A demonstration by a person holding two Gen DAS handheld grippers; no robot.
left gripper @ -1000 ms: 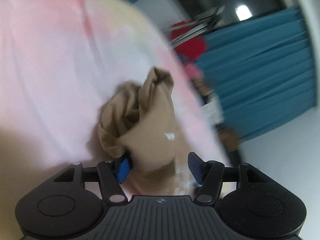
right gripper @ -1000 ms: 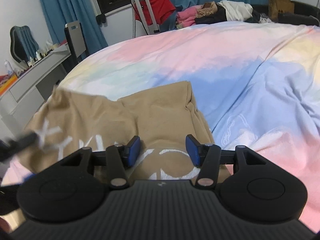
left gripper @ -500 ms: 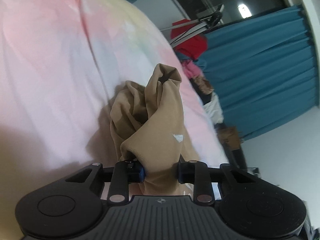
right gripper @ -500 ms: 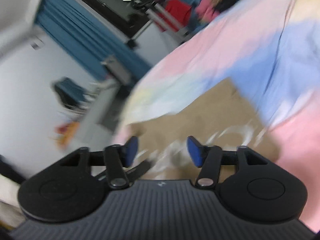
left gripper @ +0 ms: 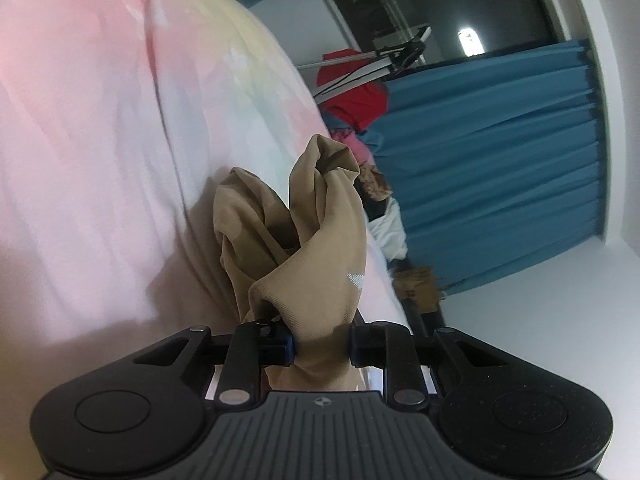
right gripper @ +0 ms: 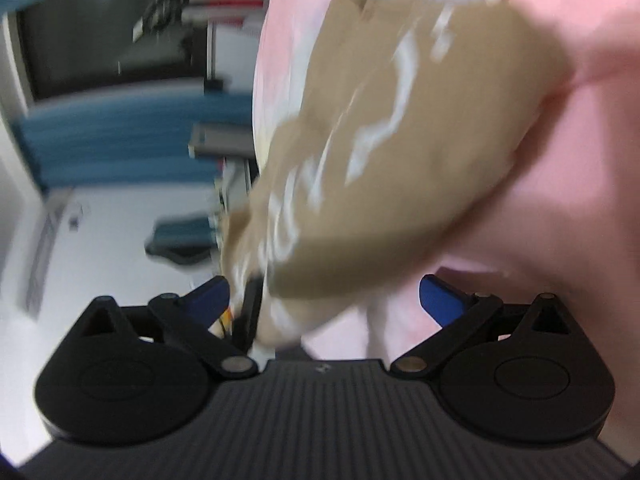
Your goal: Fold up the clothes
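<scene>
A tan garment with white print (left gripper: 308, 248) lies bunched on a pastel pink, blue and yellow bedsheet (left gripper: 88, 128). My left gripper (left gripper: 322, 346) is shut on a gathered fold of it, and the cloth rises in twisted folds ahead of the fingers. In the blurred, tilted right wrist view the same tan garment (right gripper: 392, 152) spreads over the sheet (right gripper: 560, 208). My right gripper (right gripper: 324, 300) is wide open, with the garment's near edge lying between its blue fingertips.
Blue curtains (left gripper: 492, 160) hang behind the bed. A red garment on a metal stand (left gripper: 356, 88) and a heap of other clothes (left gripper: 380, 204) sit at the bed's far side. A dark window (right gripper: 108, 32) and furniture show beside the bed.
My left gripper has closed on the tan fold. My right gripper has rolled and swung toward the garment's edge and opened wider; its view is motion-blurred.
</scene>
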